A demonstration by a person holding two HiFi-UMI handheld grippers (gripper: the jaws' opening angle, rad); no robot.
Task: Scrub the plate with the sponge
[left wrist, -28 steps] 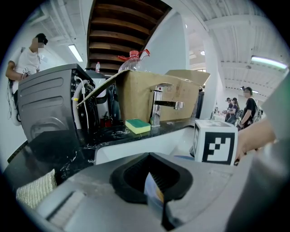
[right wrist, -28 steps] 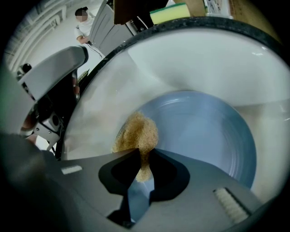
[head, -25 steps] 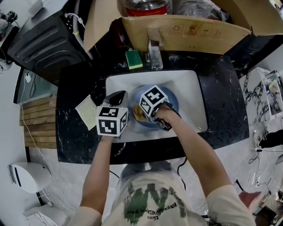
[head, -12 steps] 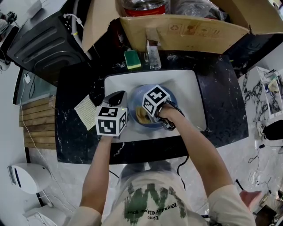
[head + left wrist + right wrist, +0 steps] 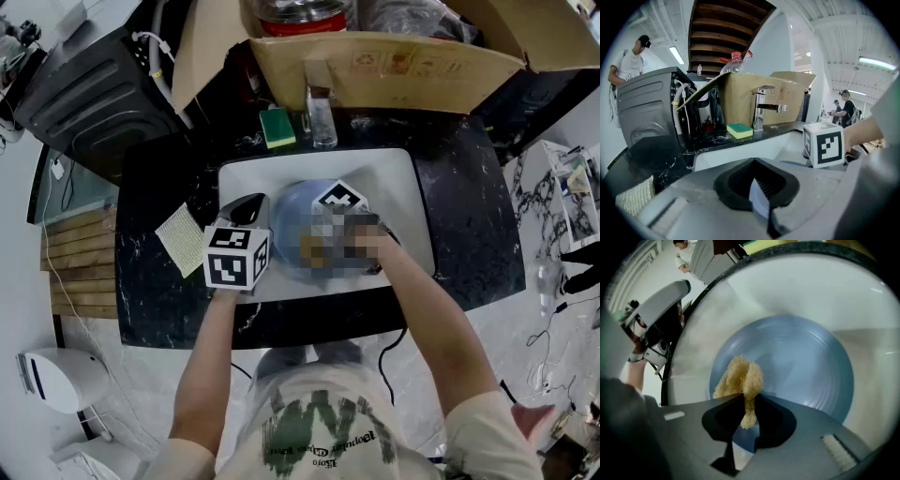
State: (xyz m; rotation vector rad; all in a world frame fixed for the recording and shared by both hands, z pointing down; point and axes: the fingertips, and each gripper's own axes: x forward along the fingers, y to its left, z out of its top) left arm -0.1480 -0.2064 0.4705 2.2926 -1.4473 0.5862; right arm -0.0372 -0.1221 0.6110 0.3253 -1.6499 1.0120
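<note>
Scrubbing step, by the look of it: the right gripper (image 5: 749,401) has its fingers pinched on the tan sponge (image 5: 739,378), which seems to touch the left part of the blue plate (image 5: 801,366) lying in the white sink (image 5: 787,291). The left gripper (image 5: 757,183) clamps the plate's rim, steadying it. Next move, I'd say: sweep the sponge across the plate's bare right side.

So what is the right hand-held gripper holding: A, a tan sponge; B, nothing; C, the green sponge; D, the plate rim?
A: the right hand-held gripper pinches the tan sponge over the plate; the green sponge lies by the tap.
</note>
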